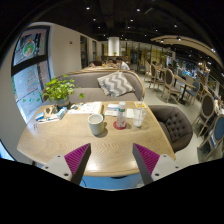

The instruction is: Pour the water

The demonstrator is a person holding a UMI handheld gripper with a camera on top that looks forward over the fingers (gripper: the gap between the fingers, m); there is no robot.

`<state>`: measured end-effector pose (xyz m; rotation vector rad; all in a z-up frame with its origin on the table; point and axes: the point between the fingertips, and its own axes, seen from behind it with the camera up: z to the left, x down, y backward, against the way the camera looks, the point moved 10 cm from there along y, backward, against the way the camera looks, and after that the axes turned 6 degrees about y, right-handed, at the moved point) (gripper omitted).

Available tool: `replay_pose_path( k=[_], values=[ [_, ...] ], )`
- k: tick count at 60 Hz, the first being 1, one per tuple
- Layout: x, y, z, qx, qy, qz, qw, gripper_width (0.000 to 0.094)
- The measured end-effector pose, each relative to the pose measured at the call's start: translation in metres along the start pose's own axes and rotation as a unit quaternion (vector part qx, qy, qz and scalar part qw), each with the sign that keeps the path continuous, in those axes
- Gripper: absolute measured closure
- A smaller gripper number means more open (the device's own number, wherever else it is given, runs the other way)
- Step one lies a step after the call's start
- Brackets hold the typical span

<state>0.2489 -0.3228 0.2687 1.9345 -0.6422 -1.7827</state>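
A white cup (96,124) stands on the round wooden table (60,145), well beyond my fingers. To its right a small bottle with a red base (121,116) stands on the same table, next to a clear glass (138,117). My gripper (112,160) hangs above the table's near edge, open, its magenta pads (75,156) wide apart with nothing between them. The cup sits ahead of the gap, slightly toward the left finger.
A potted green plant (58,91) and papers (50,115) sit at the table's far left. A dark tufted chair (176,123) is on the right, a sofa with a zigzag cushion (116,83) behind. More chairs stand at the far right.
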Motion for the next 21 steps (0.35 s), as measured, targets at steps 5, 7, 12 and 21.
replay_pose_path(
  k=[5, 7, 12, 21],
  values=[
    [0.001, 0.009, 0.006, -0.003, 0.001, 0.0, 1.0, 0.0081],
    [0.001, 0.01, 0.007, -0.006, -0.003, 0.0, 1.0, 0.008],
    [0.004, 0.013, 0.009, 0.0, 0.002, -0.001, 1.0, 0.008],
    [0.004, 0.016, 0.012, -0.001, 0.004, -0.002, 1.0, 0.0075]
  ],
)
